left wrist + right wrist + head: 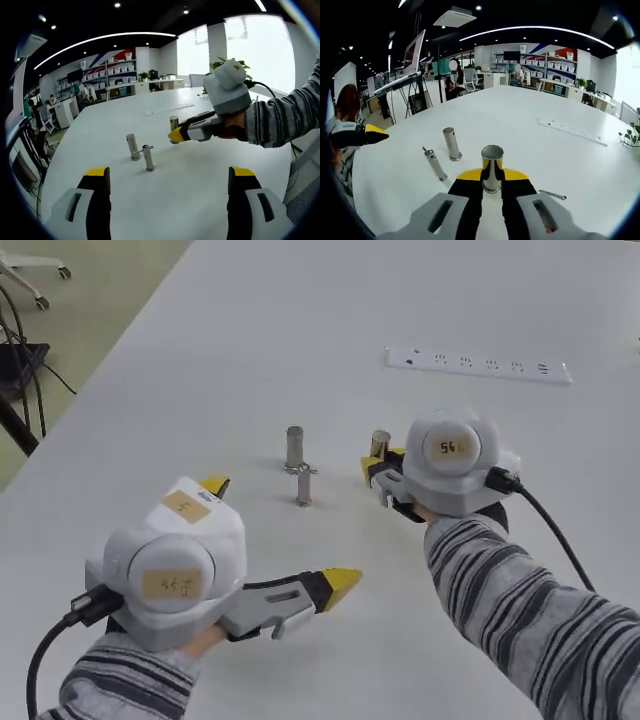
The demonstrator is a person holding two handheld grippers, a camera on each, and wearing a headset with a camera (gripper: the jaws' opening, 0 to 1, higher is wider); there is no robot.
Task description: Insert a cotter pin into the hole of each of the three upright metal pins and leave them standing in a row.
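Three short metal pins stand upright on the white table (300,330). The far pin (294,447) is bare. The nearer pin (303,485) carries a cotter pin (300,470) across its top. My right gripper (378,468) is shut on the third pin (380,443), which stands between its yellow-tipped jaws (492,167). A loose cotter pin (551,194) lies on the table just right of those jaws. My left gripper (278,532) is open and holds nothing, a short way in front of the pins (148,157).
A white power strip (478,365) lies at the back right of the table. The table's left edge runs past a chair base (35,275) and cables (20,360) on the floor. Shelves and desks stand far behind.
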